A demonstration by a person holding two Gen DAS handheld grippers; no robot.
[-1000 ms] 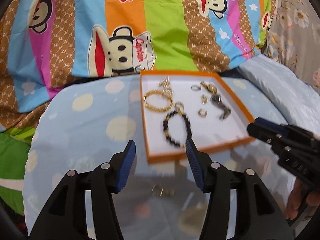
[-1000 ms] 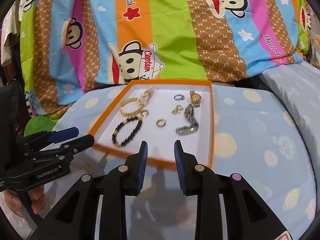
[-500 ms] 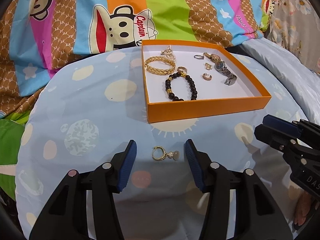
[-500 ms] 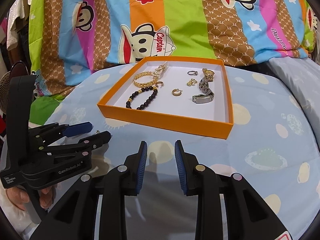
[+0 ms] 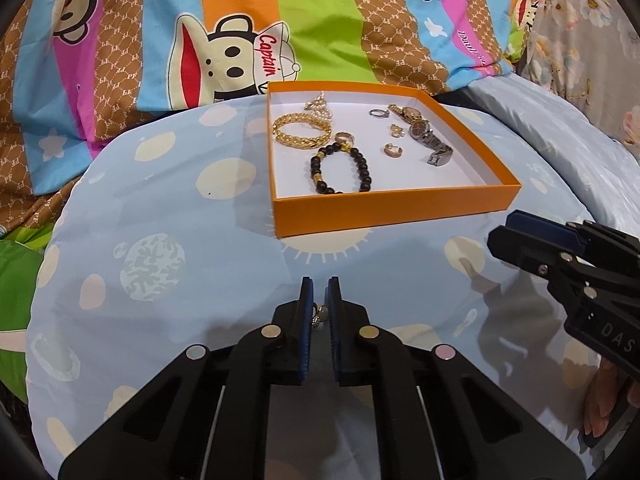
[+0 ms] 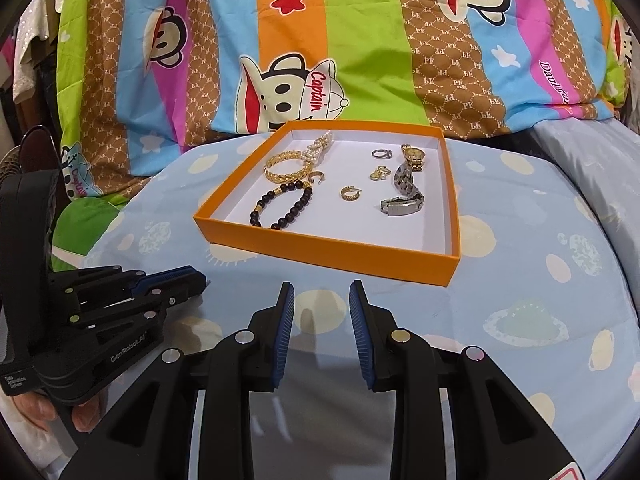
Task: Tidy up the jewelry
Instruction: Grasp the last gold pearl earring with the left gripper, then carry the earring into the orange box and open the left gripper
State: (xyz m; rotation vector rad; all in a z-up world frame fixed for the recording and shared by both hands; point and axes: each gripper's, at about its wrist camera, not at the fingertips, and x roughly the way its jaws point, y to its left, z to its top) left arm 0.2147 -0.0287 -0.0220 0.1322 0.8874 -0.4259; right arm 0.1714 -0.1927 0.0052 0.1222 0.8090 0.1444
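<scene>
On the pale blue sheet [image 5: 168, 208], printed with cream dots and planets, we record an orange tray [image 5: 394, 210] with a white floor, lying flat. Behind it we list a striped cartoon-monkey quilt [image 5: 224, 40] bunched across the back, and to the right a plain blue pillow [image 5: 568, 128].

Tray contents, as we count them: a gold braided bangle [image 5: 301, 133]; a pearl piece [image 5: 320, 104] just behind it; a black bead bracelet [image 5: 342, 168] toward the near wall; a silver ring [image 5: 377, 113]; a gold watch [image 5: 406, 112]; a steel watch [image 5: 430, 144]; three small gold earrings or rings scattered between.

Outside the tray, on the sheet in front of it, we note a small gold earring [image 5: 319, 314]. The left gripper [image 5: 320, 300] is clenched on it, blue pads nearly touching, the piece glinting in the slit between them.

The right gripper [image 6: 322, 312] hangs released over bare sheet, its pads apart with nothing between them.

Only the left wrist view shows the earring; from the right wrist view the left gripper [image 6: 188, 280] hides it, and we see just closed tips pointing at the sheet. The right wrist view alone shows a fan [image 6: 12, 164] and hanging clothes at the far left edge, plus fingers [image 6: 36, 412] under the left tool.
</scene>
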